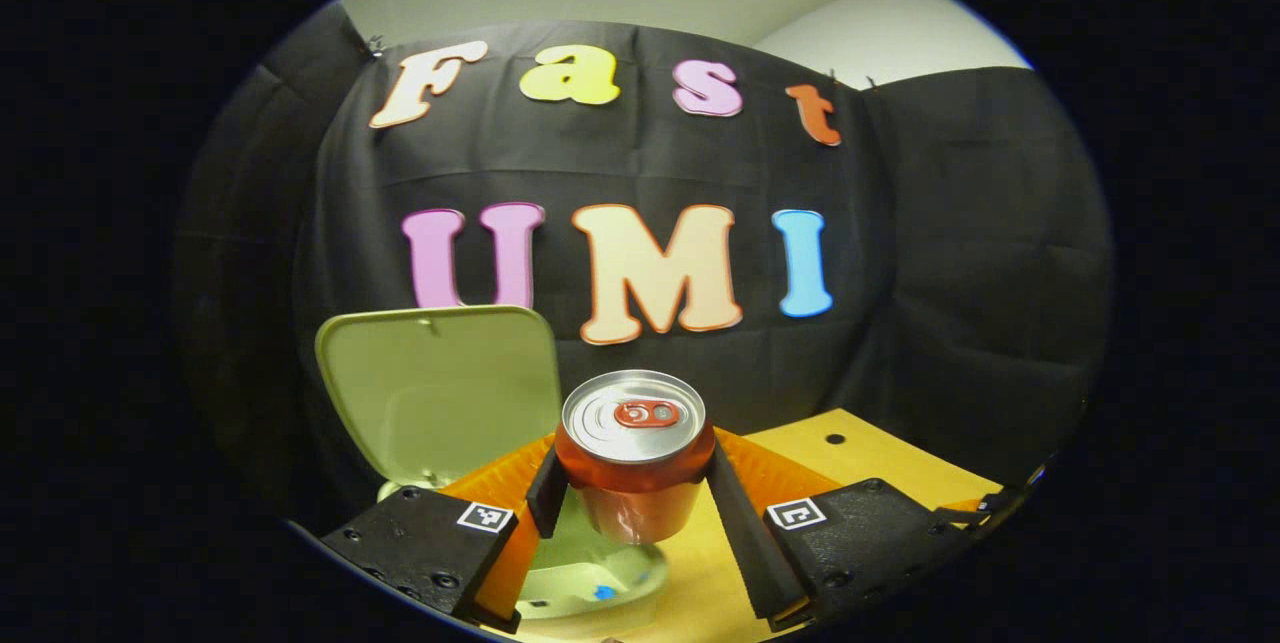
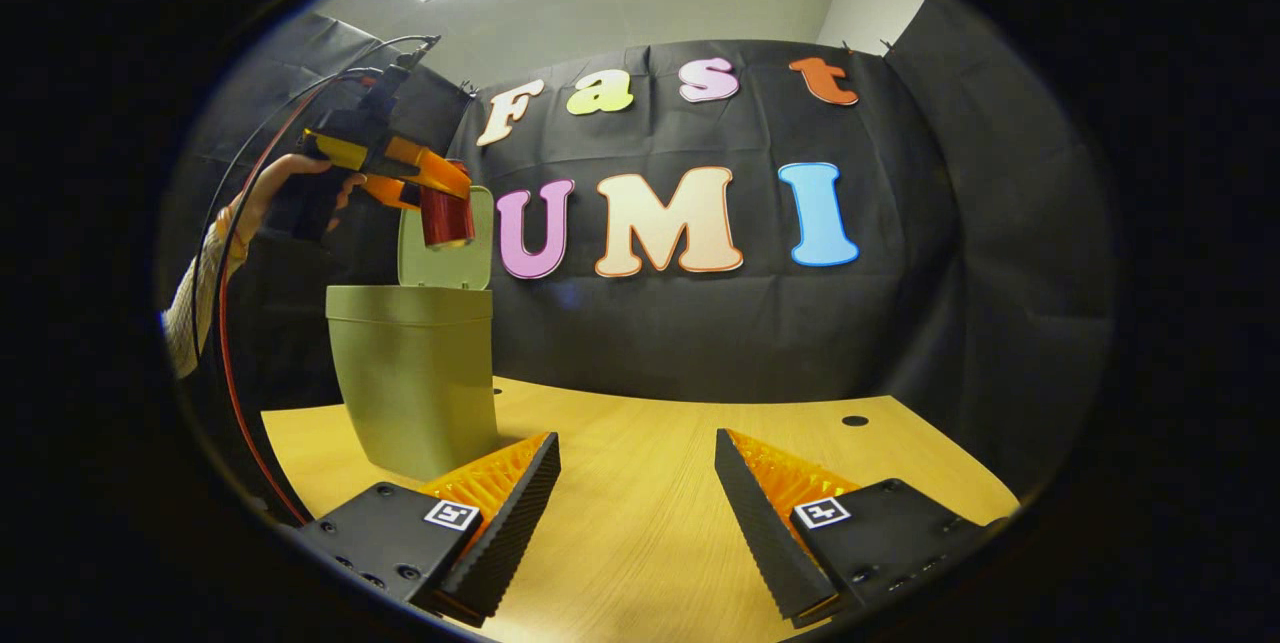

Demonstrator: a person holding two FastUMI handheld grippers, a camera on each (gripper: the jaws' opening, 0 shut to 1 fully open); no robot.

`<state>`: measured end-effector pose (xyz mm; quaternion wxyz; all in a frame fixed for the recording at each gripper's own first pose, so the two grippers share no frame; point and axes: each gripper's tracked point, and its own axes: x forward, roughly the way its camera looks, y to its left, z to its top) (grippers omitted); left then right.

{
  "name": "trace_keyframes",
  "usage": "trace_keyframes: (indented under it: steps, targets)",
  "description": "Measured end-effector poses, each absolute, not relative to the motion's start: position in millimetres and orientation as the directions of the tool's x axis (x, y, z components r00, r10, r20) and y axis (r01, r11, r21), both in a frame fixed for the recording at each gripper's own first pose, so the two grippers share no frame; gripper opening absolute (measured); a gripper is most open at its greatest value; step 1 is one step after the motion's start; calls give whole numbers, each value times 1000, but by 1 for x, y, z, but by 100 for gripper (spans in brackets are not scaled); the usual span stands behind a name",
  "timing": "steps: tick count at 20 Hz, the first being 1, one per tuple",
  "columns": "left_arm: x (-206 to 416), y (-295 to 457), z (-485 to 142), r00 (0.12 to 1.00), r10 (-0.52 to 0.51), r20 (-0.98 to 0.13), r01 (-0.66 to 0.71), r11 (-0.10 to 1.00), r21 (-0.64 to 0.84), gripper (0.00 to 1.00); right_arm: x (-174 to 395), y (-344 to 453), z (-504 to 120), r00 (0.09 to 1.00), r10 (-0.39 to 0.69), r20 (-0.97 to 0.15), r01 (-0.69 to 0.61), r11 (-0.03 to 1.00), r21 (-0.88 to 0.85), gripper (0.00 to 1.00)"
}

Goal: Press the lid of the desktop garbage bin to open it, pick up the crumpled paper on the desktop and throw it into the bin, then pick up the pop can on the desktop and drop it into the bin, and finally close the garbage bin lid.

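Clamped upright between both fingers of the left gripper (image 1: 635, 493), the pop can (image 1: 634, 453) hangs above the garbage bin (image 2: 415, 373), its lid (image 1: 445, 393) raised behind, while the right gripper (image 2: 637, 483) waits wide open and empty over the desktop (image 2: 660, 483).

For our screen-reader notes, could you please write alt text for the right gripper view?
The left claw holds a red pop can above the open green bin, whose lid stands upright. The right claw hangs open over the wooden table.
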<state>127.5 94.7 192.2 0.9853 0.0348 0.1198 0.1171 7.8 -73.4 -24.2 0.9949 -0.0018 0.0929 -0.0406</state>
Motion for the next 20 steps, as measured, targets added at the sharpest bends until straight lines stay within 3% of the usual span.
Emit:
trace_keyframes:
  steps: [3, 12, 20]
  targets:
    - [117, 138, 174, 909, 321, -265, -290, 945, 150, 77, 13, -67, -32, 976, -68, -206, 67, 998, -13, 98]
    - [103, 174, 108, 859, 317, -403, -320, 946, 61, 77, 12, -67, -38, 972, -63, -225, 62, 998, -9, 98]
    - [105, 175, 144, 866, 381, -323, -349, 924, 154, 83, 10, -71, -38, 971, -71, -228, 73, 997, -2, 98]
